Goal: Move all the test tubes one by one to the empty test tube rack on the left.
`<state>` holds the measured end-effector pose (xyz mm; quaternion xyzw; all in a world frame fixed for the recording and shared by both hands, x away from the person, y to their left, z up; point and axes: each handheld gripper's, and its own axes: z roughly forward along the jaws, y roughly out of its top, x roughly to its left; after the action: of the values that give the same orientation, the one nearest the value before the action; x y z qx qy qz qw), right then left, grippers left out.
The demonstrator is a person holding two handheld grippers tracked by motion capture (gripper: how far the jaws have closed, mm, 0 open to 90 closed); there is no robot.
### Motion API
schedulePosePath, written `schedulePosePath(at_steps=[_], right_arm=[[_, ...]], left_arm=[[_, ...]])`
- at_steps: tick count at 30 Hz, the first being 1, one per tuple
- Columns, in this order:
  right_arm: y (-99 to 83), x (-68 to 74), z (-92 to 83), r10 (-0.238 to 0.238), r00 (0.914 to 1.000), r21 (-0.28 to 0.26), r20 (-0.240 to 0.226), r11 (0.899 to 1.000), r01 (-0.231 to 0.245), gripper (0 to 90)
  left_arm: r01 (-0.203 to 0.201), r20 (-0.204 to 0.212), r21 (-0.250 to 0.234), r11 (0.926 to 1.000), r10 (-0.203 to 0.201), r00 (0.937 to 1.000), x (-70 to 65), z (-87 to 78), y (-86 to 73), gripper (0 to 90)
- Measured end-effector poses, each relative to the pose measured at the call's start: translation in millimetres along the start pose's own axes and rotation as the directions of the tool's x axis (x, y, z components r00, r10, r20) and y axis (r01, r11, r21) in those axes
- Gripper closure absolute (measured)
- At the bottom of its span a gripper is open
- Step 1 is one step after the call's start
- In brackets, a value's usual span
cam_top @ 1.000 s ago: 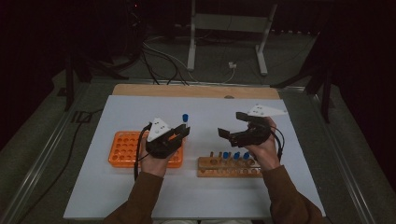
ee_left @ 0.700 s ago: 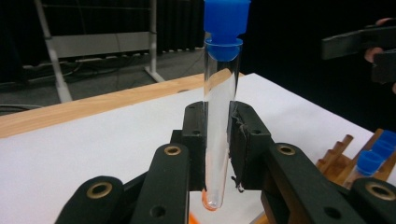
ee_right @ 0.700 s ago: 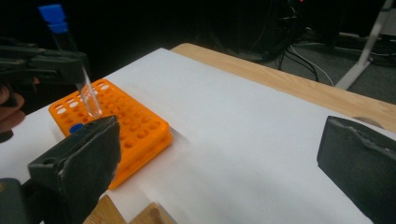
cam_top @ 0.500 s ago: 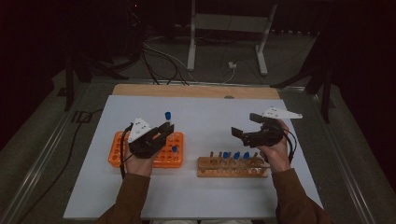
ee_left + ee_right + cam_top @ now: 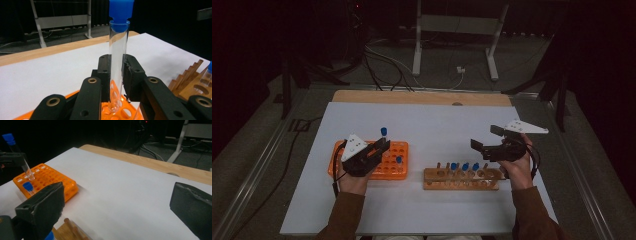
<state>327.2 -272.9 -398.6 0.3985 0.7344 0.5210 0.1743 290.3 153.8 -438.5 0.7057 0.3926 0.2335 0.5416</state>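
1. A clear tube (image 5: 117,65) with a blue cap (image 5: 121,11) was clamped upright between the fingers (image 5: 133,75) of the left gripper (image 5: 379,146), the pads pressed against its glass from both sides.
2. The tube's rounded bottom was held just above the holes of the orange rack (image 5: 399,167), at the left of the white worktop (image 5: 437,125); whether it had entered a hole could not be told.
3. In the right gripper view the same tube (image 5: 25,166) was seen tilted over the far part of the orange rack (image 5: 53,181).
4. A second capped tube (image 5: 398,160) was seen standing in the orange rack, near its right end.
5. The right gripper (image 5: 488,138) was held with its fingers (image 5: 42,207) wide apart and nothing between them.
6. It was poised above the right end of the wooden rack (image 5: 462,178), which lay nearer the person and to the right of the orange rack, apart from it.
7. Several blue-capped tubes (image 5: 464,166) were seen standing in the wooden rack.
8. A strip of bare wood (image 5: 422,97) was seen along the far edge of the worktop.
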Motion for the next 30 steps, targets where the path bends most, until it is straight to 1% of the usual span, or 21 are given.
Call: schedulePosePath(at_steps=[5, 9, 11, 15, 17, 21, 25, 30], right_arm=[[-8.2, -2.2, -4.3, -0.012, 0.9997, 0.008, 0.019, 1.000, 0.012, 0.0], [-13.4, -5.7, -6.8, 0.003, 0.9998, -0.001, 0.021, 1.000, -0.003, 0.0], [-15.4, -6.9, -7.9, 0.011, 0.9997, 0.000, 0.020, 1.000, -0.011, 0.0], [-17.5, -8.0, -11.3, 0.010, 0.9997, -0.005, 0.021, 1.000, -0.010, 0.0], [-17.7, -8.9, -13.7, 0.015, 0.9997, -0.014, 0.020, 1.000, -0.015, 0.0], [-18.8, -10.0, -18.5, 0.027, 0.9994, -0.032, 0.021, 0.999, -0.026, 0.0], [-20.7, -9.7, -21.0, 0.035, 0.9992, -0.036, 0.020, 0.999, -0.034, 0.0], [-21.5, -10.0, -22.6, 0.040, 0.9990, -0.042, 0.021, 0.998, -0.039, 0.0]], left_arm=[[0.003, 0.014, 0.000, 1.0000, -0.003, 0.9999, 0.7, -1.0, -8.6, 78.3], [-0.006, 0.029, 0.006, 1.0000, 0.005, 0.9996, -0.6, -0.8, -13.3, 78.3], [-0.004, 0.036, 0.010, 0.9999, 0.004, 0.9993, -0.7, -1.0, -15.4, 78.3], [0.003, 0.044, 0.009, 1.0000, -0.003, 0.9990, -0.9, -1.0, -18.8, 78.3], [0.007, 0.047, 0.012, 0.9999, -0.007, 0.9989, -1.3, -0.7, -20.0, 78.2], [0.004, 0.057, 0.025, 0.9997, -0.005, 0.9984, -3.1, 1.7, -23.0, 78.2], [-0.003, 0.067, 0.040, 0.9992, 0.000, 0.9977, -4.7, 4.3, -26.1, 78.2], [0.002, 0.073, 0.060, 0.9982, -0.007, 0.9973, -5.4, 7.2, -31.1, 78.2]])
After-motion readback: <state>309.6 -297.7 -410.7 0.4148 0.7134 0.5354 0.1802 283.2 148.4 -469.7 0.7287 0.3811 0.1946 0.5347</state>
